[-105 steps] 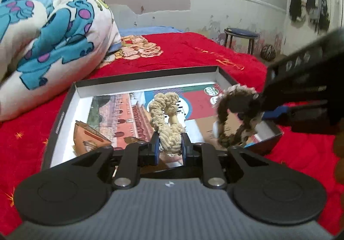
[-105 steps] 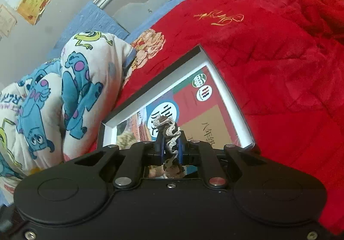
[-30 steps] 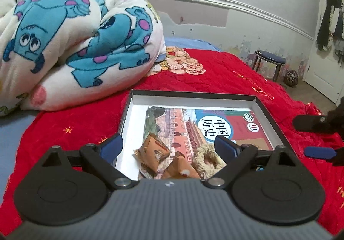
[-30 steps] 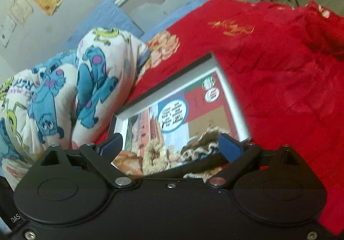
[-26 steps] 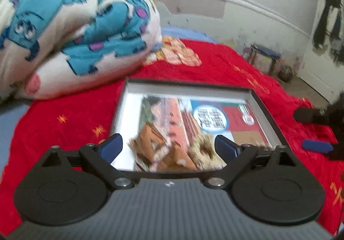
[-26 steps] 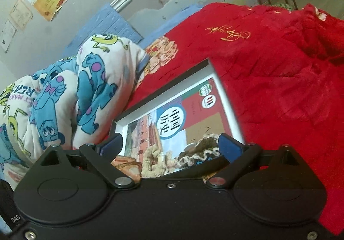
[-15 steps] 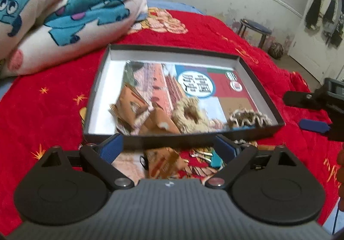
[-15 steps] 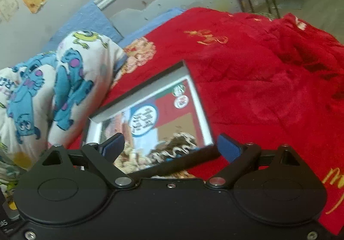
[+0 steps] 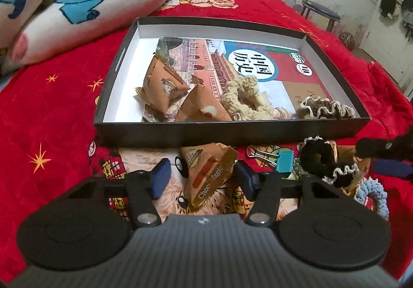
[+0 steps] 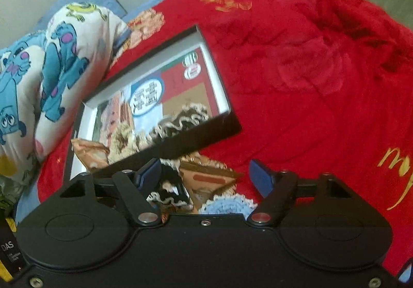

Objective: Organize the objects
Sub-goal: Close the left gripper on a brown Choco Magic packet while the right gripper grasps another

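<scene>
**Closing on the next two items beside the box**

The left gripper (image 9: 201,180) straddles the gold-edged snack packet (image 9: 207,170) on the bed, just in front of the near wall of the black box (image 9: 232,133); its jaws are closing with the packet between them, the right pad close to the foil edge, the left one apart from it. To do this well, the pads should meet the puffed body of the packet, not the crimped seam, which would likely slip; the lift must then clear the box wall.

The right gripper (image 10: 204,179) is also closing, over a crowded heap: a black scrunchie (image 10: 169,184), a brown packet (image 10: 206,179) and a blue scrunchie (image 10: 224,206) lie between its jaws, none pressed yet; centring on one alone seems wise, or two may come up together.

Inside the box lie two packets (image 9: 165,89), a cream scrunchie (image 9: 245,99) and a brown scrunchie (image 9: 325,108); the binder clip (image 9: 281,161) waits outside.
</scene>
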A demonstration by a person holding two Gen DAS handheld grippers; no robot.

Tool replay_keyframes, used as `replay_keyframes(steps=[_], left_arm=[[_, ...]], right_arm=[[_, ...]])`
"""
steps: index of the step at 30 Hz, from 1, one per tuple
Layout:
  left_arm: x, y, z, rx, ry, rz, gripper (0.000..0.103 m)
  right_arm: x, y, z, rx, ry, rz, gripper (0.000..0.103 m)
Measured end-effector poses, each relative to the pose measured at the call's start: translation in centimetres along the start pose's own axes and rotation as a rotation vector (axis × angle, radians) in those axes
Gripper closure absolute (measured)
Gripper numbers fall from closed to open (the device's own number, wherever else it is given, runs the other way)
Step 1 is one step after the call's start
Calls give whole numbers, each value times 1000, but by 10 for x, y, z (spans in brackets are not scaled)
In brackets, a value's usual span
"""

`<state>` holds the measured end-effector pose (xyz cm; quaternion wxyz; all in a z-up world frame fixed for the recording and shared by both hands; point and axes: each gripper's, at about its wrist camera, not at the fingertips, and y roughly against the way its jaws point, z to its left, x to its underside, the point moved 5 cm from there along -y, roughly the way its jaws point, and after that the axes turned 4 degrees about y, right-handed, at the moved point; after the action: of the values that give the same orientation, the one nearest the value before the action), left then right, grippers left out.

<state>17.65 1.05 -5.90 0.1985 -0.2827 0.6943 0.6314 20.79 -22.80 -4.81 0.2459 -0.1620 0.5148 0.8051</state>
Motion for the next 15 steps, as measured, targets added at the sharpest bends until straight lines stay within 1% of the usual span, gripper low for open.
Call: replay_keyframes(steps=[1,2,3,4,8,12,15], left_arm=[[0,-1,-1,0,-3,1,49],[0,-1,-1,0,-4,-1,52],[0,-2,-2,2,-7,-2,57],[0,-1,-3,5,-12,-3,59],[1,-1,-6,-2,-29,-4,62],[0,-1,-6,-2,-28,-3,63],[1,-2,-6,-1,-15,1,63]], right_arm=[[1,-4,-2,-4,-14,14,37],[2,-8,-6,-7,-31,30,41],[3,-10,-8,-9,-46,41,43],[3,-12,-10,-13,-52,42,43],[3,-15,-9,-19,-46,51,44],[1,-19,-2,23,-9,50,45],[3,-20,3,65,-16,26,45]])
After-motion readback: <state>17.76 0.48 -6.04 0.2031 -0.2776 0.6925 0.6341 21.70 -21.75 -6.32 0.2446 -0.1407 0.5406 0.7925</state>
